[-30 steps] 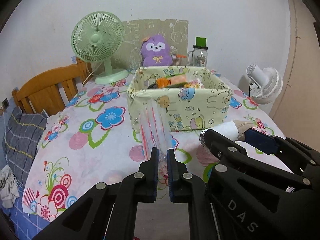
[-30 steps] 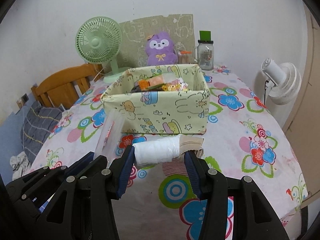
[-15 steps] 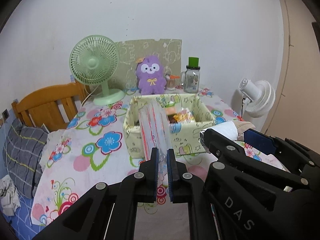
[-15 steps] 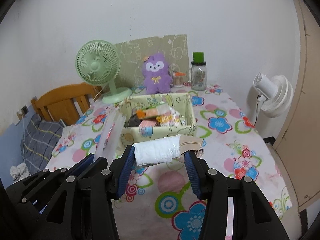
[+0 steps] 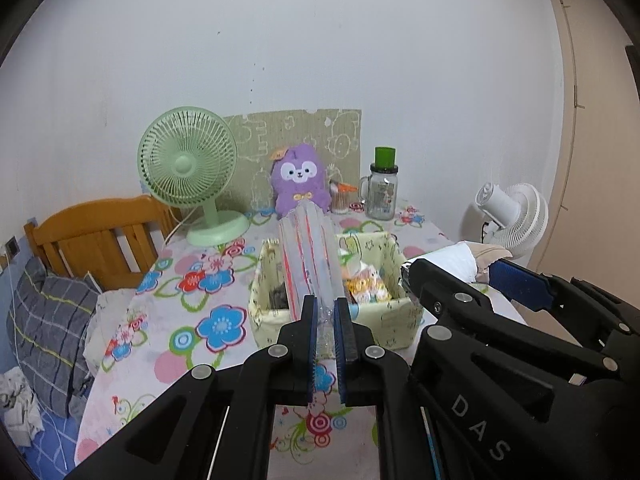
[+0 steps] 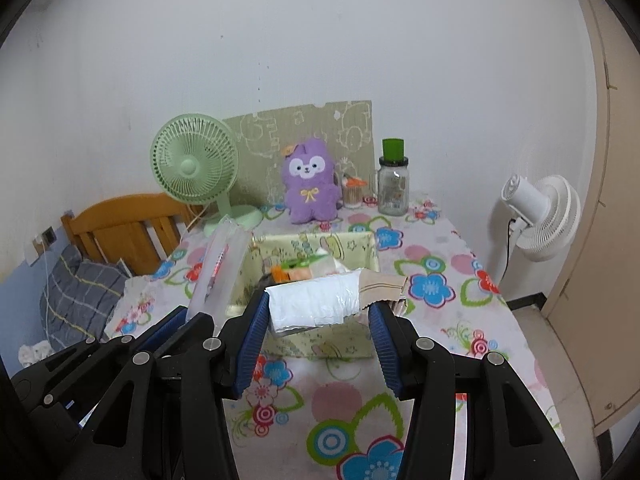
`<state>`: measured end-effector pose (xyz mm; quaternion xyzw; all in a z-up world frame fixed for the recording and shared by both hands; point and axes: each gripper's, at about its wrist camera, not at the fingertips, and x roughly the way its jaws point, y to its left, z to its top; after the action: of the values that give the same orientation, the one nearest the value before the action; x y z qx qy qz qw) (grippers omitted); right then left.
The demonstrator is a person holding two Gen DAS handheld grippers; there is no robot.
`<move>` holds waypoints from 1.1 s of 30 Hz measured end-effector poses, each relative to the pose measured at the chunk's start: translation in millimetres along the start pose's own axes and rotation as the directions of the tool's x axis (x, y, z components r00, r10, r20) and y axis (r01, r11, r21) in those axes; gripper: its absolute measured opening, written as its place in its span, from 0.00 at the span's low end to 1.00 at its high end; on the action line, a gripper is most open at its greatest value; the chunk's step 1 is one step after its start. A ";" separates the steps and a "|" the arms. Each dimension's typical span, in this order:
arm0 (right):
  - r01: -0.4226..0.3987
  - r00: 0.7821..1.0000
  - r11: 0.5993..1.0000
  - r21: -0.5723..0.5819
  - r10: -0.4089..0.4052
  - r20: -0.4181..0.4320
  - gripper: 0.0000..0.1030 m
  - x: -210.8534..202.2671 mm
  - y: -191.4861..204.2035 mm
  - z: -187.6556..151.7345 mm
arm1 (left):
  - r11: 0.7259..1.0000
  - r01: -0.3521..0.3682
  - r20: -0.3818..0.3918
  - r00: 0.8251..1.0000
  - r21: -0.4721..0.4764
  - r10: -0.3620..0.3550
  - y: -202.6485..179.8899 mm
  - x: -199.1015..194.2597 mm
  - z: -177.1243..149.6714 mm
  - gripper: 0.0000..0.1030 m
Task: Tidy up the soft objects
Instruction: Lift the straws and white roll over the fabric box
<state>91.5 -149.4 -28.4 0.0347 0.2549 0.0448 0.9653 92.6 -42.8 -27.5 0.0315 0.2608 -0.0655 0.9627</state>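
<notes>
White plaster wall fills the background, and below it I see a table covered by a flower-printed cloth in pink, blue and green. Against the wall stand a pale green desk fan, a purple plush toy with a white face, a sheet of green-printed cardboard propped behind the toy, and a clear glass jar with a green lid. To the right of the table stands a white floor fan; to the left I see a wooden chair back and a grey plaid cushion.

Near the middle of the table sits a pale yellow fabric storage box with cartoon prints, holding small packets, one of them orange; I can't make out the rest.

My left gripper is closed tight on the lower end of a clear plastic pack with red stripes, which rises upright in front of the box in the left view. In the right view the same pack appears just left of the box.

My right gripper clamps a white soft bundle wrapped in clear plastic between its blue pads, lying crosswise. A beige folded piece sticks out from the bundle's right end. The bundle hangs over the near wall of the box in the right view; I cannot tell how high it is above it. The two grippers sit side by side, close together.
</notes>
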 end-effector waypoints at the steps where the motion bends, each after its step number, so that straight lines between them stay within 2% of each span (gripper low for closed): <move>1: -0.001 1.000 1.000 0.000 0.001 0.005 0.52 -0.2 -0.3 3.0 | 1.000 -0.001 0.006 1.000 0.001 0.001 -0.2 -0.3 3.6 0.05; 14: 0.000 0.998 1.000 -0.005 0.000 0.060 0.52 14.1 -3.8 43.5 | 1.000 -0.005 0.058 0.998 0.009 0.005 1.5 15.6 41.6 0.05; 19: 0.003 0.999 1.000 -0.004 -0.003 0.045 0.52 36.7 -6.0 50.7 | 1.000 -0.001 0.034 0.999 0.005 0.001 5.2 39.9 48.2 0.05; 30: 0.001 0.999 1.000 0.010 0.000 -0.050 0.52 113.6 -10.5 49.9 | 1.000 0.004 -0.065 0.998 -0.017 -0.006 15.8 110.8 44.5 0.05; 33: 0.000 0.997 1.000 0.012 0.001 -0.080 0.52 132.9 -10.3 46.3 | 1.000 0.003 -0.106 0.994 -0.022 -0.006 19.5 127.3 40.5 0.11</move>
<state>230.2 -147.8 -54.1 0.0388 0.2937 0.0449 0.9541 224.5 -41.2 -56.5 0.0240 0.3125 -0.0632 0.9475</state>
